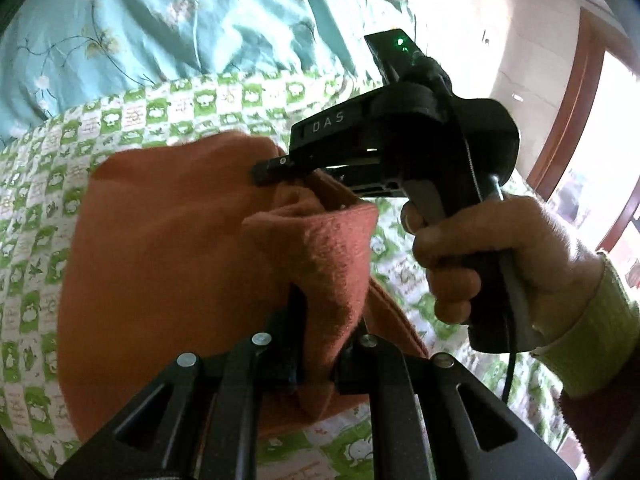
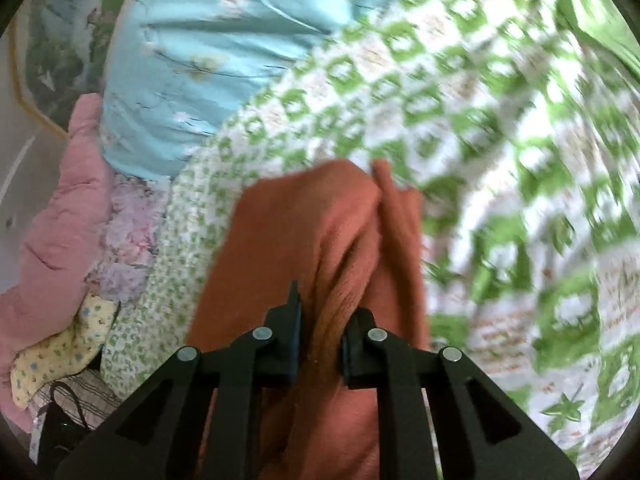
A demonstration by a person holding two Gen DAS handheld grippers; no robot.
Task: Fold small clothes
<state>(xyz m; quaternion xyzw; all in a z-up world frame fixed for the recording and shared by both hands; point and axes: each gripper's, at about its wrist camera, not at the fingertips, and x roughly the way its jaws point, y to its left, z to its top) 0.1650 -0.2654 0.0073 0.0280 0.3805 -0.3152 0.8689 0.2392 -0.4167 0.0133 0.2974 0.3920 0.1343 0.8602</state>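
An orange-red small garment [image 1: 168, 260] lies on the green-and-white checked bedsheet [image 1: 48, 184]. My left gripper [image 1: 320, 340] is shut on a bunched edge of the garment at the bottom of the left wrist view. My right gripper [image 1: 268, 170], held by a hand [image 1: 500, 260], pinches another edge of the same garment just above and beyond it. In the right wrist view the right gripper [image 2: 320, 340] is shut on a fold of the garment [image 2: 320, 216], which drapes away over the sheet [image 2: 500, 160]. That view is blurred by motion.
A light blue floral quilt [image 1: 140, 28] lies beyond the sheet, also in the right wrist view [image 2: 200, 60]. A pink quilted cloth [image 2: 52, 220] and a yellow patterned cloth [image 2: 64, 348] are piled at the left. A wooden door frame [image 1: 576, 100] stands at the right.
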